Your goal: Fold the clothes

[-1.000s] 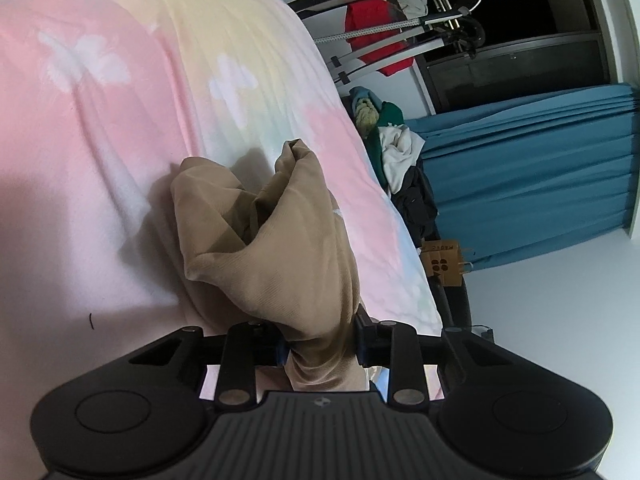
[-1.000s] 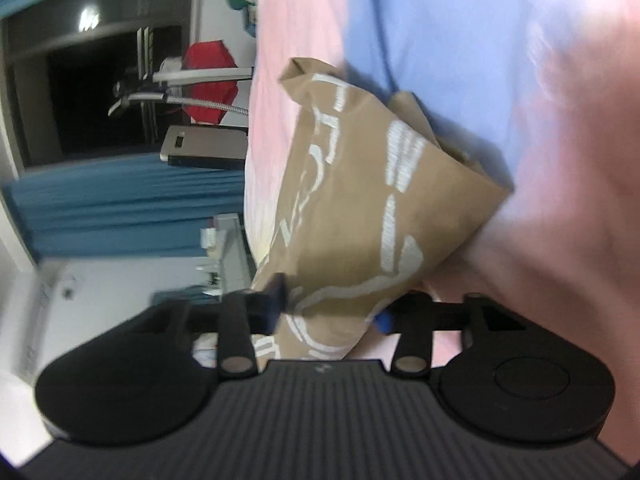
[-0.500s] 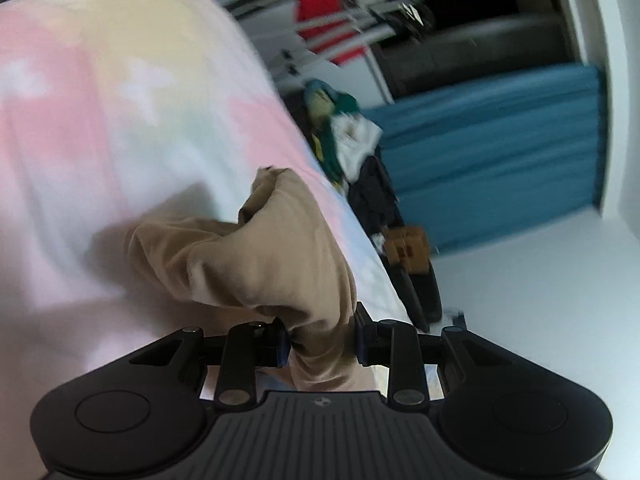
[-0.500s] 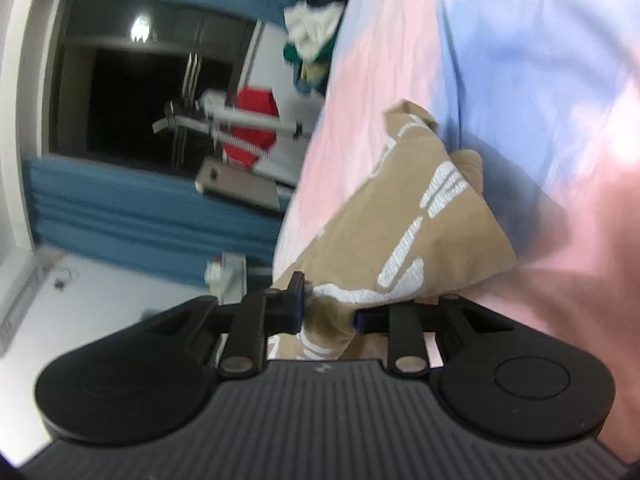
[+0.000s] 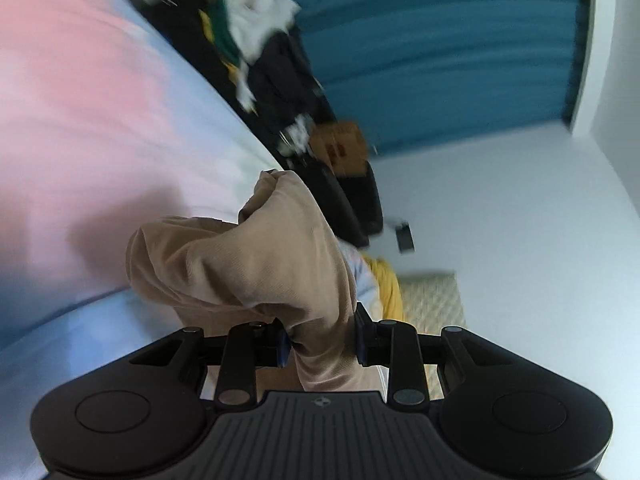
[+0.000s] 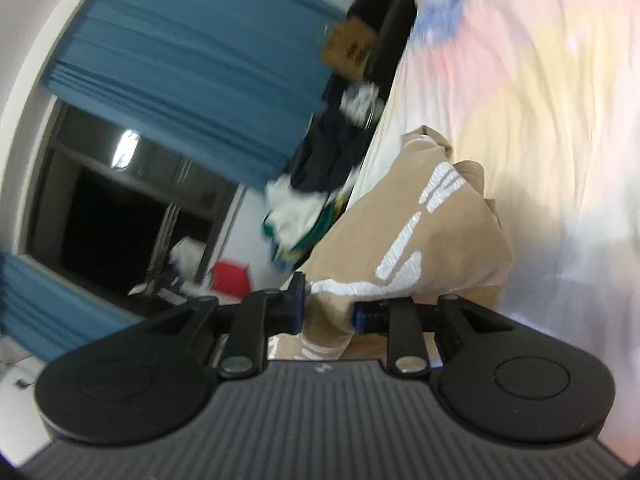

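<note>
Both cameras have swung toward the curtain (image 5: 440,48); my left gripper (image 5: 320,338) and right gripper (image 6: 328,306) each pinch the tan garment (image 5: 248,264), seemingly lifted above the bedsheet (image 5: 80,120).

The bunched tan fabric garment (image 5: 256,264) sits between the fingers of the left gripper (image 5: 320,344), extending ahead onto the pastel patterned bedspread (image 5: 88,120) at its left; the blue pleated curtain (image 5: 432,52) hangs beyond, right.

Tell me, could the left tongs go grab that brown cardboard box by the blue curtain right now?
Probably not. The left tongs are already shut on the tan garment, and the cardboard box sits off beyond the bed edge, among a clothes pile.
</note>
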Tool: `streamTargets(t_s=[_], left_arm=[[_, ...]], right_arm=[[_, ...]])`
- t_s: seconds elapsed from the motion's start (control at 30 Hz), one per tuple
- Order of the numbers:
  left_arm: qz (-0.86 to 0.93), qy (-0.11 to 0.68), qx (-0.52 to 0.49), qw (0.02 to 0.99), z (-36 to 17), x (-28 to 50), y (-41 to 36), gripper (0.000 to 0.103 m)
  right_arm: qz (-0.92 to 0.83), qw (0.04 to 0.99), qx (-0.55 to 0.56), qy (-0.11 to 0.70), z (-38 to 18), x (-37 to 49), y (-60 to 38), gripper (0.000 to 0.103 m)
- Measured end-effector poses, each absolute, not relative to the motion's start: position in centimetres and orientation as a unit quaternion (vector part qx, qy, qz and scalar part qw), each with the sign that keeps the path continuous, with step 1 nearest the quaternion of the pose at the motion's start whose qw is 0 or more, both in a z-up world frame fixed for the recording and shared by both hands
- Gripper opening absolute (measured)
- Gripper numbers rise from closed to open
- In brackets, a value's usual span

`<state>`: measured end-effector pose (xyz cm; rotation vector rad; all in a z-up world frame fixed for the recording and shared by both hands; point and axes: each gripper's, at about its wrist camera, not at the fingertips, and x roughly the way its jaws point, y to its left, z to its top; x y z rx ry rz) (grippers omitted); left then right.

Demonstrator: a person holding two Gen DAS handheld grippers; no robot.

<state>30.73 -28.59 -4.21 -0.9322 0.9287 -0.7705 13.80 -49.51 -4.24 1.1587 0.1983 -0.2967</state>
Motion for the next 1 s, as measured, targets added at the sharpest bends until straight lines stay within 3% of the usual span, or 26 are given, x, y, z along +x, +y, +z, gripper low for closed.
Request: streamTargets(t_s=[0.2,0.53,0.63,0.77,0.87,1.0], left_arm=[[-0.353,0.41,-0.366,0.757,-7.7,32.5,-33.6,0.031],[-0.348,0.489,-0.249,0.76,-16.7,28.8,-29.3,0.032],[-0.344,0.499,-0.207,0.768,-18.6,28.0,-29.0,0.036],[-0.326,0.501,-0.166,0.785,-18.0,26.6,-29.3,0.04],[-0.328,0.484,-0.116,0.803,-15.0,24.0,-28.6,0.059],[-0.339,0.446,-0.064,0.826,-9.6,20.1,-27.7,0.073]], right_arm=[[-0.165,0.852,0.489,0.088,-7.8,16.1,-53.9,0.026],[-0.159,0.826,0.509,0.181,-17.9,11.1,-49.8,0.026],[-0.169,0.821,0.503,0.211,-19.7,9.6,-48.4,0.026],[-0.188,0.805,0.507,0.245,-20.3,8.6,-47.8,0.034],[-0.208,0.809,0.477,0.273,-17.7,7.8,-47.4,0.036],[-0.208,0.834,0.42,0.293,-13.0,5.7,-45.8,0.036]])
